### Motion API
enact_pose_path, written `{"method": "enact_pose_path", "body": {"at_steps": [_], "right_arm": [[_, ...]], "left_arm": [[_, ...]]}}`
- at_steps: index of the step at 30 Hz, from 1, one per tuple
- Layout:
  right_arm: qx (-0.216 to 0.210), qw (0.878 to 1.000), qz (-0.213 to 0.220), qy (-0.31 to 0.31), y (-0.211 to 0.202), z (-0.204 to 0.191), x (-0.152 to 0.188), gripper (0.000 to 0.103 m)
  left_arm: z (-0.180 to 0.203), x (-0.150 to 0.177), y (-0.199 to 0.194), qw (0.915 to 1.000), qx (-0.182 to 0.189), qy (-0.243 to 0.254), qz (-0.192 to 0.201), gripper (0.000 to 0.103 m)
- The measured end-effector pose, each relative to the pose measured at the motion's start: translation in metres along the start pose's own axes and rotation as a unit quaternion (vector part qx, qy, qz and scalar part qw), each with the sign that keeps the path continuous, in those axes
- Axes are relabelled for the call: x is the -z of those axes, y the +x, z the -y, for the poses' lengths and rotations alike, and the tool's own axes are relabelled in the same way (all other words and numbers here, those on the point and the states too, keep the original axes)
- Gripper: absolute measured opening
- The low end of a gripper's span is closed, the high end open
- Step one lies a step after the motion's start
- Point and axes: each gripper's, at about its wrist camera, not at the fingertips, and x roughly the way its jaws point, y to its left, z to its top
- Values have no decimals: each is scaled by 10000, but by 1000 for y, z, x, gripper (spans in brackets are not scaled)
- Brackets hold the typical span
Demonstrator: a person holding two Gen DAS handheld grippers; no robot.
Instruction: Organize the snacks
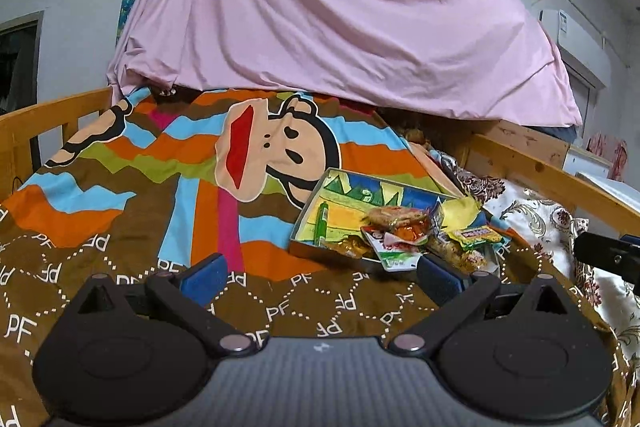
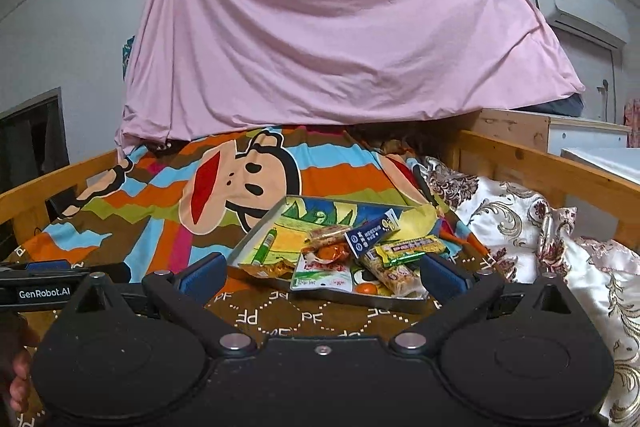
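Note:
A shallow metal tray (image 2: 260, 227) with a cartoon-printed floor lies on the bed. It holds a heap of snack packets: a dark blue packet (image 2: 372, 233), a yellow-green bar (image 2: 412, 247), a white-and-green sachet (image 2: 324, 273), a nut bar (image 2: 390, 275) and a green tube (image 2: 266, 247). My right gripper (image 2: 322, 275) hangs open just before the tray's near rim, holding nothing. My left gripper (image 1: 322, 279) is open and empty over the brown blanket. From it the tray (image 1: 316, 251) and the snack heap (image 1: 400, 223) lie ahead to the right.
A striped monkey blanket (image 1: 240, 155) covers the bed inside wooden rails (image 2: 560, 179). A pink sheet (image 2: 320, 47) drapes over the far end. A floral quilt (image 2: 520, 227) is bunched at the right. The right gripper's body (image 1: 608, 255) shows at the left view's edge.

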Motion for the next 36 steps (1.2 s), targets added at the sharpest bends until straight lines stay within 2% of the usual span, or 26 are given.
{"method": "enact_pose_path", "body": {"at_steps": [5, 10, 14, 24, 31, 36], "right_arm": [[58, 9999, -117, 33, 3, -2, 10, 102], [133, 9995, -296, 35, 9, -2, 21, 102], [205, 9989, -408, 121, 16, 1, 30, 102], [224, 9969, -743, 157, 38, 1, 56, 102], [225, 9958, -863, 200, 57, 1, 68, 102], [244, 9958, -878, 127, 65, 0, 75, 102]], "left_arm": [[-4, 9, 1, 10000, -43, 26, -79, 103], [-7, 22, 12, 9992, -147, 175, -328, 103], [-11, 30, 19, 9985, -191, 105, -494, 103], [-14, 40, 31, 9979, -237, 227, -562, 103], [-15, 54, 44, 9967, -222, 382, -683, 103], [-17, 60, 51, 9967, -218, 307, -726, 103]]}}
